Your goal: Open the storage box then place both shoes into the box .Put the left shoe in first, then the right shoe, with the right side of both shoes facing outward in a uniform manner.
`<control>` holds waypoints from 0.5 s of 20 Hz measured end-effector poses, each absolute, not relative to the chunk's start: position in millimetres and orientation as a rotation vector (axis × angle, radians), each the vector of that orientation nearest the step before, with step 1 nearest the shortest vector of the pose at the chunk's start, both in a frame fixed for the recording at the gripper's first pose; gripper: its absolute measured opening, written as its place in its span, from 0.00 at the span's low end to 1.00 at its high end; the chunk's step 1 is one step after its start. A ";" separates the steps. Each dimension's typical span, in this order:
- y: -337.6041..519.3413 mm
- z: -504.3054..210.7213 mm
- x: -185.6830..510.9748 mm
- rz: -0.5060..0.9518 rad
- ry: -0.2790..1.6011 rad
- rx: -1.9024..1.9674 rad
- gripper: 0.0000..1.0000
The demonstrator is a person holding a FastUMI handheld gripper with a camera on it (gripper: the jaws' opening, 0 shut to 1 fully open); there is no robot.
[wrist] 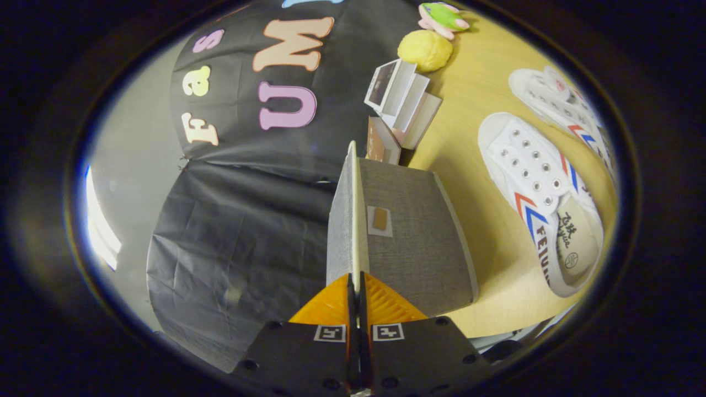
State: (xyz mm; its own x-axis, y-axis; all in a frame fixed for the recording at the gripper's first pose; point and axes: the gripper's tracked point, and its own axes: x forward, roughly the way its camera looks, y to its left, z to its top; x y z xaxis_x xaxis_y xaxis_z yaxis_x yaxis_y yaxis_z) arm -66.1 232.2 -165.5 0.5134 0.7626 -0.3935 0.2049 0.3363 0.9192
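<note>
The tongs are pressed together on the thin edge of the storage box's lid, both fingers pinching the pale panel, which stands edge-on and runs straight ahead toward 12 o'clock. Just to the 3 o'clock side of the lid lies the grey fabric storage box, a small brown tab fixed on its face close to the lid.

Past the far end of the lid, at about 1 o'clock from the tongs, a cluster of white folded cards and small photo frames stands on the wooden surface, touching or nearly touching the box's far corner. Farther along at 1 o'clock sits a yellow ball-like toy, and beyond it a green-and-pink toy.

At 2 to 3 o'clock from the tongs, two white canvas shoes with red and blue stripes lie on the surface, apart from the box: the nearer shoe just beside the box's long side, the farther shoe beyond it. Nothing lies between the box and the nearer shoe.
</note>
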 end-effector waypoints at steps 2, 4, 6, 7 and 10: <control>233.5 -150.1 -62.3 0.488 0.996 1.183 0.04; 236.8 -134.8 -60.3 0.520 0.995 1.164 0.04; 242.3 -117.2 -55.9 0.558 0.987 1.142 0.04; 246.1 -109.2 -53.9 0.576 0.980 1.135 0.05; 260.4 -79.1 -47.3 0.623 0.956 1.116 0.05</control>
